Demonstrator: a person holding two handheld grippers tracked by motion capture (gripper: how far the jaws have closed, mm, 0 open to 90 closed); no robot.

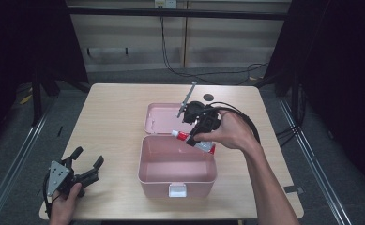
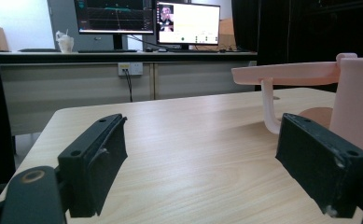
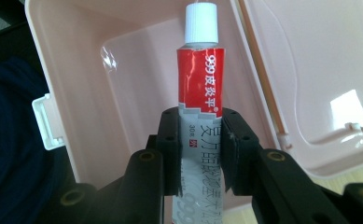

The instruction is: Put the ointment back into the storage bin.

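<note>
Ointment tube [image 3: 200, 98], red and silver with a white screw cap, is pinched across its lower silver half by the right gripper [image 3: 200, 149], whose jaws are closed tight on it, cap pointing away from the hand. In the high view the tube [image 1: 194, 140] hangs over the back edge of the open pink plastic box [image 1: 178, 180], at about one o'clock from the box's centre, with the flipped-back lid [image 1: 163, 117] lying beyond at twelve o'clock. Judging by its crimped, slightly creased body, the tube is light and soft: it will dent under pressure and could squirm or bend if gripped near the flat tail, so the firmer, fuller stretch just below the red band looks like the best place to hold, with the rigid cap as an alternative. Its glossy skin may slip if the grip loosens. The left gripper [image 1: 84, 164] rests near the surface [image 1: 110, 122] at roughly eight o'clock from the box, jaws spread wide with nothing between them; its own view shows bare wood between the pads [image 2: 97, 163] and the box's pink wall at the right.
</note>
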